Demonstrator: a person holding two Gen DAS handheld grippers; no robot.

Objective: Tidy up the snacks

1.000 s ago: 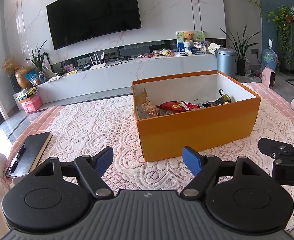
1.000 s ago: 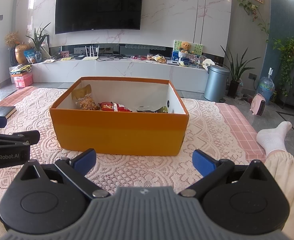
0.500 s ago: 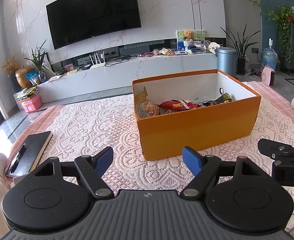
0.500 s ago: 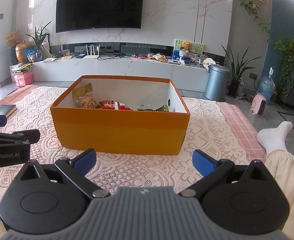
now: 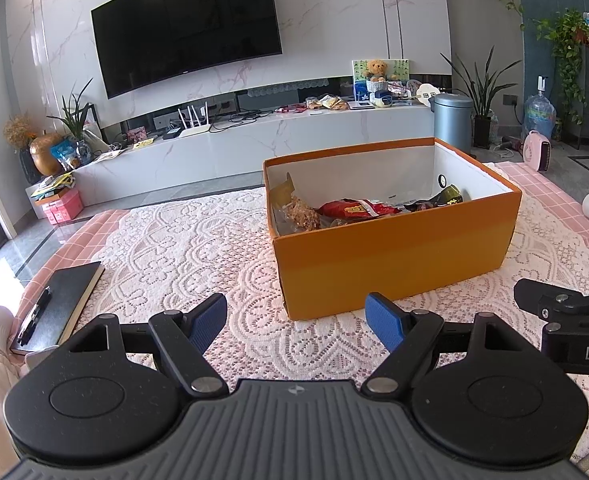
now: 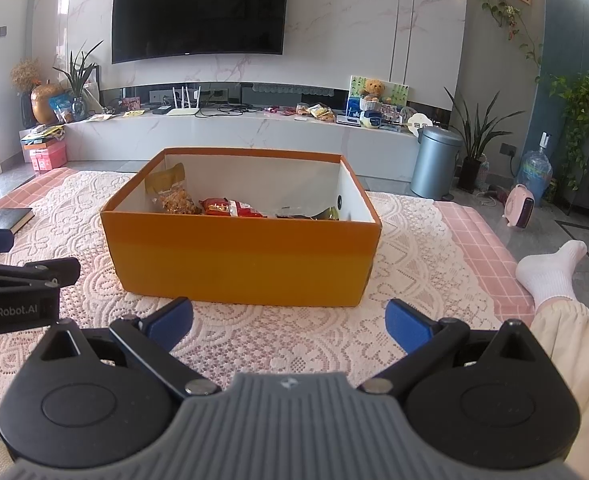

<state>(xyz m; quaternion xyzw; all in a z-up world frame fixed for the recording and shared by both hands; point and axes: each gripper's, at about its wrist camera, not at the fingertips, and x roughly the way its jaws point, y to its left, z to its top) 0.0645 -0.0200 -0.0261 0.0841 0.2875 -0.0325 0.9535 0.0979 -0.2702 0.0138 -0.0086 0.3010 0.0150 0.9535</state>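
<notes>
An orange cardboard box (image 5: 394, 256) (image 6: 242, 264) stands on a lace cloth. Inside lie several snack packs: a clear bag of brown snacks (image 5: 300, 212) (image 6: 172, 198), a red packet (image 5: 354, 209) (image 6: 230, 208) and a dark packet (image 5: 446, 198) (image 6: 322, 213). My left gripper (image 5: 296, 320) is open and empty, in front of the box's left corner. My right gripper (image 6: 288, 320) is open and empty, just short of the box's near wall. Each gripper shows at the edge of the other's view.
A black notebook with a pen (image 5: 54, 308) (image 6: 6, 218) lies on the cloth at the left. A person's socked foot (image 6: 550, 272) rests at the right. Behind are a TV bench (image 6: 234, 128), a grey bin (image 6: 434, 160) and plants.
Both grippers have shifted only slightly; the box sits a touch closer in the right wrist view. Both stay open and empty.
</notes>
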